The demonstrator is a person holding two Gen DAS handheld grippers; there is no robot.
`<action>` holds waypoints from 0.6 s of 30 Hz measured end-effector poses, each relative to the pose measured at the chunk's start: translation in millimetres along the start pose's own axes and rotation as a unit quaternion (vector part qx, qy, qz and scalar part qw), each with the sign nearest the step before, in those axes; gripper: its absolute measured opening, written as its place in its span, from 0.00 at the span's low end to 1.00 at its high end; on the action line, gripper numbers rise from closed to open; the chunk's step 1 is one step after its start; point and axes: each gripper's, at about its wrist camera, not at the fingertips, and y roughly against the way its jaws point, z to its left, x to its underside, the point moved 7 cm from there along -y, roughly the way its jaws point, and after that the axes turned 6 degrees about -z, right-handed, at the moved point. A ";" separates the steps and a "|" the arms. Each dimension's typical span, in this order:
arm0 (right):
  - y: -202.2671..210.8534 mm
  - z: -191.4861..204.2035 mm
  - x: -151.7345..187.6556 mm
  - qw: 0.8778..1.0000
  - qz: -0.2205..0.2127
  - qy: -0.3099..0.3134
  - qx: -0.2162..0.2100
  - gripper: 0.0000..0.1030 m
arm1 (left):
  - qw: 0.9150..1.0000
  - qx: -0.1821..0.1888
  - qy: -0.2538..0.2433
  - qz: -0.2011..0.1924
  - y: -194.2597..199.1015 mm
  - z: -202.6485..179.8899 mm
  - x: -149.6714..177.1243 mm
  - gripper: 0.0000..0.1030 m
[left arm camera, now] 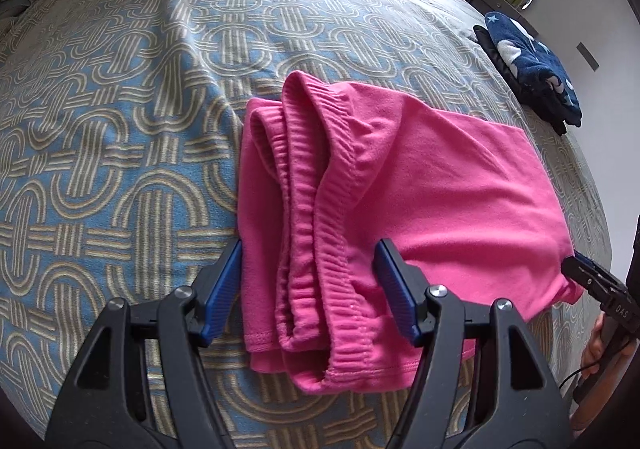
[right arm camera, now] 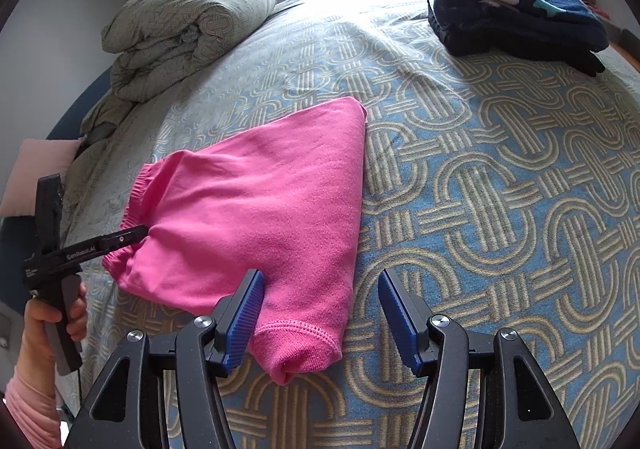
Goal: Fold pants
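Note:
The pink pants lie folded into a compact bundle on the patterned bedspread, elastic waistband on top at the left end. My left gripper is open, its blue pads either side of the waistband layers. In the right wrist view the pants lie ahead and left, and my right gripper is open over the folded corner nearest me. The left gripper also shows there, its tip at the waistband. The right gripper's tip touches the pants' right end in the left wrist view.
A folded navy garment with star prints lies at the bed's far right corner. A rolled duvet sits at the far left by the window. The bedspread stretches right of the pants.

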 end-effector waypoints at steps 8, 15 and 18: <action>-8.1 0.9 -14.1 1.000 0.007 0.004 -0.004 0.59 | 1.000 0.010 0.015 0.006 -0.6 4.5 -0.9 0.60; -22.9 1.2 -24.4 0.999 0.021 -0.020 -0.028 0.63 | 1.000 0.021 0.019 -0.001 5.2 9.5 -2.3 0.41; -29.6 0.8 -25.0 0.998 0.030 -0.031 -0.036 0.63 | 1.000 0.019 0.011 -0.003 7.3 8.2 -2.6 0.40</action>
